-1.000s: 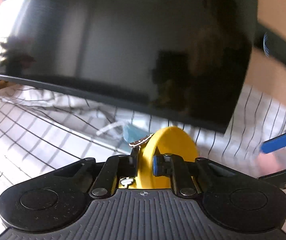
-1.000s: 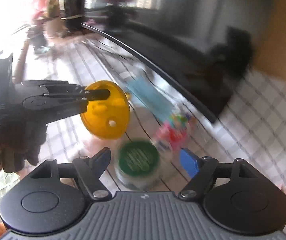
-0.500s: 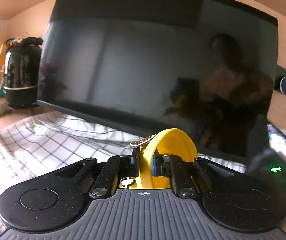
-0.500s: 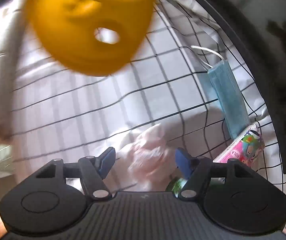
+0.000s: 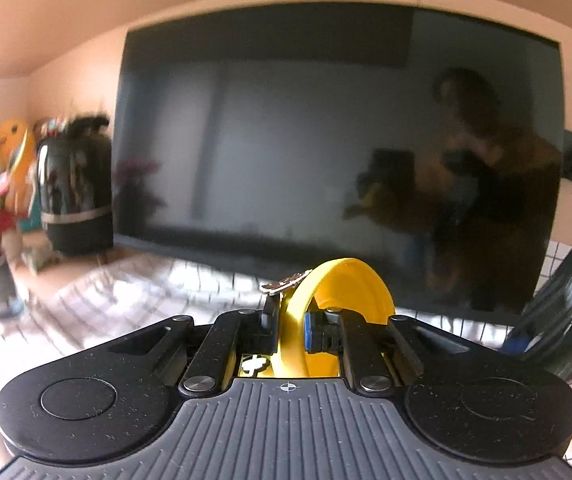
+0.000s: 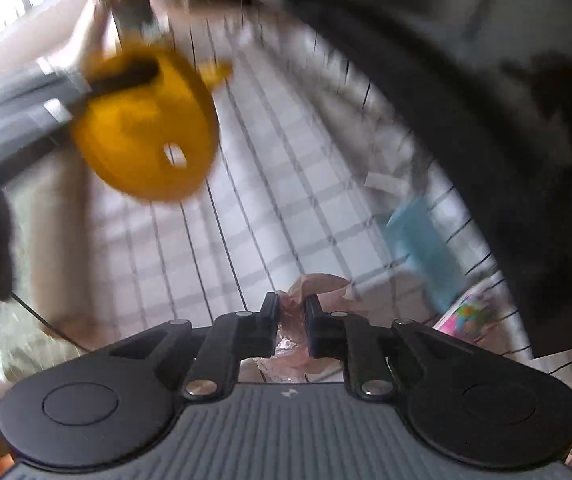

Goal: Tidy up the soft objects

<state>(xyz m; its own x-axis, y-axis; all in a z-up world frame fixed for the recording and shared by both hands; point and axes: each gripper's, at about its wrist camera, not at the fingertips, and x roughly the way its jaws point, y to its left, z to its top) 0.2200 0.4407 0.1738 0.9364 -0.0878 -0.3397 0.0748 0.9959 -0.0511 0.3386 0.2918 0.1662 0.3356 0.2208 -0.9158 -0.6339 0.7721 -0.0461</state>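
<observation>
Right gripper (image 6: 291,312), pointing steeply down at checked cloth (image 6: 278,208), jaws just closed on crumpled pink wrapper (image 6: 314,288) directly between them. Left gripper (image 5: 290,326) clamped edge-on around yellow disc (image 5: 342,292), raised up and left, farther off.

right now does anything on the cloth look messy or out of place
A blue face mask lies crumpled on the checked cloth against the dark screen, beside a colourful packet. Both look stray. The right gripper has just closed on a pink crumpled wrapper.
</observation>
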